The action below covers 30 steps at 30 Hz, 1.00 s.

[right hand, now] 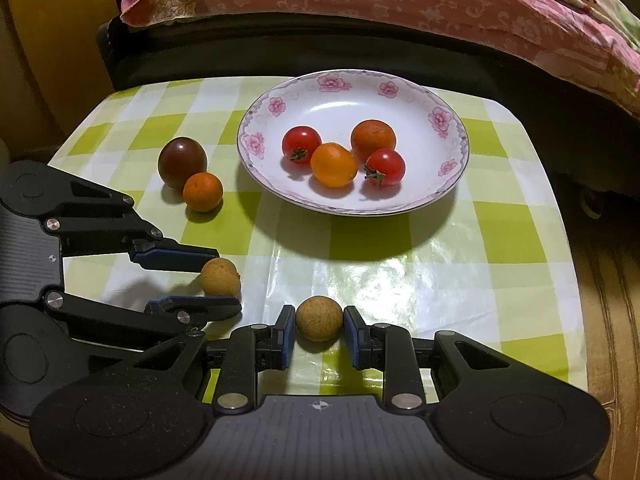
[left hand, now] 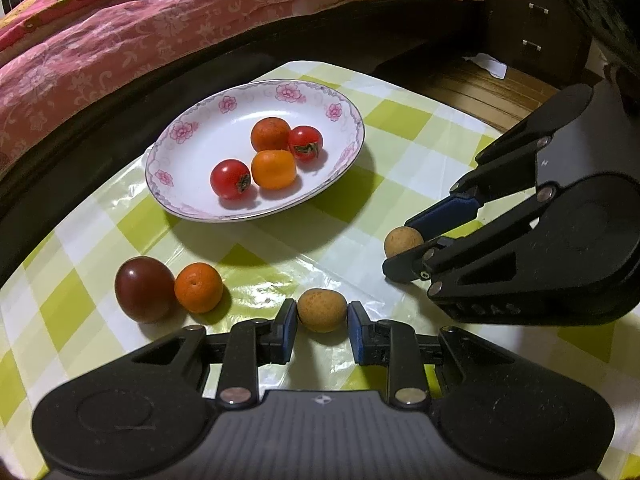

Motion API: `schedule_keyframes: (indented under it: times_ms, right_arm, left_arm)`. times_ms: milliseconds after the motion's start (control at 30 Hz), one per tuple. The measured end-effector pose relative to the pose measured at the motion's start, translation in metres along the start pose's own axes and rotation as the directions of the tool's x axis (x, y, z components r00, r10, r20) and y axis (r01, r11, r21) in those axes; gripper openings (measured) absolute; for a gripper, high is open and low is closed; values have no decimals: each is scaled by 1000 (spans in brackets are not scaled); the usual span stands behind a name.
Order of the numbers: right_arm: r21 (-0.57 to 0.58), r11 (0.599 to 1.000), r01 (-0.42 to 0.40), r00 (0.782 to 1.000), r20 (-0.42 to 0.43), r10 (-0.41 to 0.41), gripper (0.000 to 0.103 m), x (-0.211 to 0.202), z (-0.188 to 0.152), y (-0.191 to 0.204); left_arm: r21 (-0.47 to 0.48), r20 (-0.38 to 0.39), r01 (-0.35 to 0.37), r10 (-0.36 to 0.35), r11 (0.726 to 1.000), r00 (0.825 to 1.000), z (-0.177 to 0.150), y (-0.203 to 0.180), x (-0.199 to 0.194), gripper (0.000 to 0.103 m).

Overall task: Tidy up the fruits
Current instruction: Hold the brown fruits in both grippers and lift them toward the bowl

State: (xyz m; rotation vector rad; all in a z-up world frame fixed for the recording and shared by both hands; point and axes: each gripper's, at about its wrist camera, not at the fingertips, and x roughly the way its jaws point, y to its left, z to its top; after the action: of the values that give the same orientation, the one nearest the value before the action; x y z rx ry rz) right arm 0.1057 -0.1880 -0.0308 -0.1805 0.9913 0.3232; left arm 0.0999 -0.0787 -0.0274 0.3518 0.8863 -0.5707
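Observation:
My left gripper (left hand: 322,314) is shut on a small round brown fruit (left hand: 322,310) that rests on the checked tablecloth. To its right, my right gripper (left hand: 396,248) is shut on a second brown fruit (left hand: 402,240). In the right wrist view this second brown fruit (right hand: 319,323) sits between the pads of the right gripper (right hand: 318,320), and the left gripper (right hand: 228,280) holds the first brown fruit (right hand: 220,277). A flowered white plate (left hand: 188,128) holds two red tomatoes and two oranges. A dark red fruit (left hand: 144,289) and a small orange (left hand: 199,287) lie touching on the cloth.
The green-and-white tablecloth (right hand: 500,216) covers a small table whose right edge drops to a wooden floor (right hand: 608,320). A bed with a pink floral quilt (left hand: 120,40) runs along the far side. A dark drawer cabinet (left hand: 532,28) stands at the back right.

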Motion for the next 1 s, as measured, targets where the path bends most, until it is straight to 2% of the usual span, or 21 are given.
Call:
schedule_keyframes:
  times_ms: [1000]
  right_arm:
    - [-21,1000,7,1000,-5,-7,22,0,1,3]
  left_arm:
    - [-2,6,-12,12,1000,1000,3,1,-5,35]
